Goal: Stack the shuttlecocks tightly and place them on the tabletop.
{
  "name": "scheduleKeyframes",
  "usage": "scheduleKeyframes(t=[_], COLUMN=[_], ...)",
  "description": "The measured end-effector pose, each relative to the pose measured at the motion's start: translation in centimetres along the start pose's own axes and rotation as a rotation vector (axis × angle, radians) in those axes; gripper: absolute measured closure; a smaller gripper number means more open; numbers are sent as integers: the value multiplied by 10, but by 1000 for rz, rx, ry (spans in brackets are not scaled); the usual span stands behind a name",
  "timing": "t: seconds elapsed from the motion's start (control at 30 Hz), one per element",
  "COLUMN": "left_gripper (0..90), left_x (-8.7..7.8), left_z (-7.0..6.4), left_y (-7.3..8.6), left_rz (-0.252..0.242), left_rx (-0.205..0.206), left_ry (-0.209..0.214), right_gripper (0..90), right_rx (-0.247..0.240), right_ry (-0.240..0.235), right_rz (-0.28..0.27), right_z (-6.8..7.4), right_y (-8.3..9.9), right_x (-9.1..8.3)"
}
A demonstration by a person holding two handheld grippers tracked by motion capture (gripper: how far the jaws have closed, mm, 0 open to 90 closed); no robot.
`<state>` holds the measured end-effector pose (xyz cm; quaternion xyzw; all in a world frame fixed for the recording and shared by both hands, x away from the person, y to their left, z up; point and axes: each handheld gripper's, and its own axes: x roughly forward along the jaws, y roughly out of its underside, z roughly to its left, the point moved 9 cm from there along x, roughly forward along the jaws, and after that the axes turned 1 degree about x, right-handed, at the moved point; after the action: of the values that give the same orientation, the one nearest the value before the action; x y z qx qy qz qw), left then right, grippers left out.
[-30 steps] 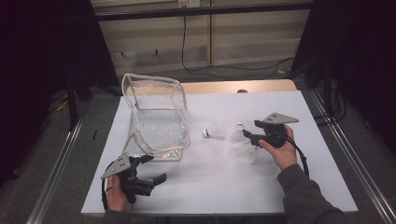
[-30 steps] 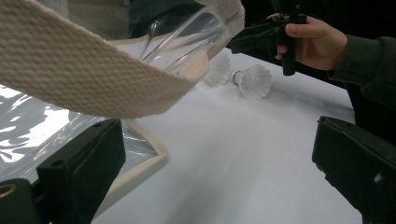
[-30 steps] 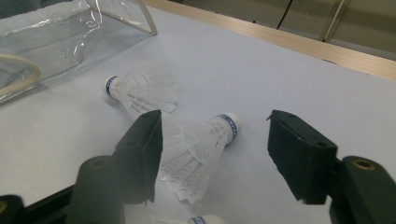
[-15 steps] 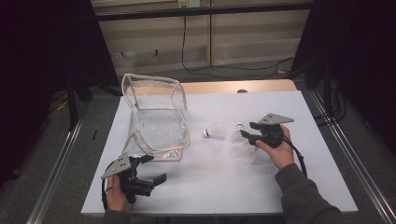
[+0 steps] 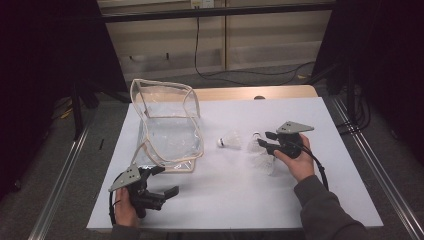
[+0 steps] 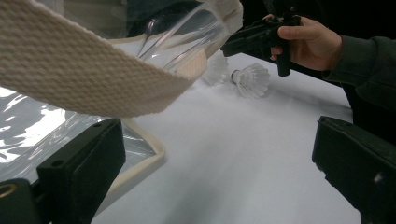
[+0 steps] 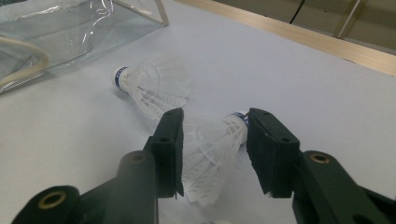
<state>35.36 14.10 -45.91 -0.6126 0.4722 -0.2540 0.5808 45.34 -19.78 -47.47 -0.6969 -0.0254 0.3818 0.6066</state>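
A clear plastic bag (image 5: 167,127) with cream webbing trim stands open at the left of the white table (image 5: 225,200). Three white shuttlecocks lie to its right: one (image 5: 230,141) nearest the bag, one (image 5: 254,142) by my right gripper (image 5: 263,138), one (image 5: 263,163) just in front. In the right gripper view, my right gripper (image 7: 215,126) is open, its jaws on either side of a shuttlecock (image 7: 210,149); another shuttlecock (image 7: 152,86) lies beyond. My left gripper (image 5: 166,180) is open and holds nothing, at the bag's near corner. From the left gripper view the bag's strap (image 6: 84,70) hangs close.
The table's wooden far edge (image 5: 250,93) lies behind the bag. Metal rails (image 5: 60,185) run along both sides of the table. The right hand and its gripper (image 6: 261,35) show far off in the left gripper view, beside a shuttlecock (image 6: 252,79).
My right gripper has edged left and lower, so its jaws now stand around a shuttlecock. My left gripper has not moved.
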Motion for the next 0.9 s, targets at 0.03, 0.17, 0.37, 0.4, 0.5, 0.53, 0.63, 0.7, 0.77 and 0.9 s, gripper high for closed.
scheduleKeyframes(t=[0.03,0.17,0.37,0.4,0.5,0.53,0.63,0.7,0.77,0.9], left_gripper=[28,28,28,28,28,28,28,28,28,28], left_x=[0,0,0,0,1,1,1,1,1,1], left_z=[0,0,0,0,-1,-1,-1,-1,0,0], left_y=[0,0,0,0,1,1,1,1,1,1], left_rz=[-1,-1,-2,-1,4,4,6,7,5,4], left_rx=[-1,-2,-3,-2,-4,-4,-2,-1,-3,-2], left_ry=[0,3,4,4,8,11,12,7,6,3], right_gripper=[570,586,620,626,646,652,682,706,740,815], right_rx=[0,-24,-37,-49,-69,-74,-86,-94,-94,-90], right_ry=[0,-3,6,10,13,18,27,33,38,56], right_rz=[6,14,25,28,35,35,38,37,33,31], right_z=[1,3,1,1,2,1,0,-1,-2,-6], right_y=[1,2,4,4,5,5,6,6,4,2], right_x=[0,2,5,5,7,7,8,8,7,6])
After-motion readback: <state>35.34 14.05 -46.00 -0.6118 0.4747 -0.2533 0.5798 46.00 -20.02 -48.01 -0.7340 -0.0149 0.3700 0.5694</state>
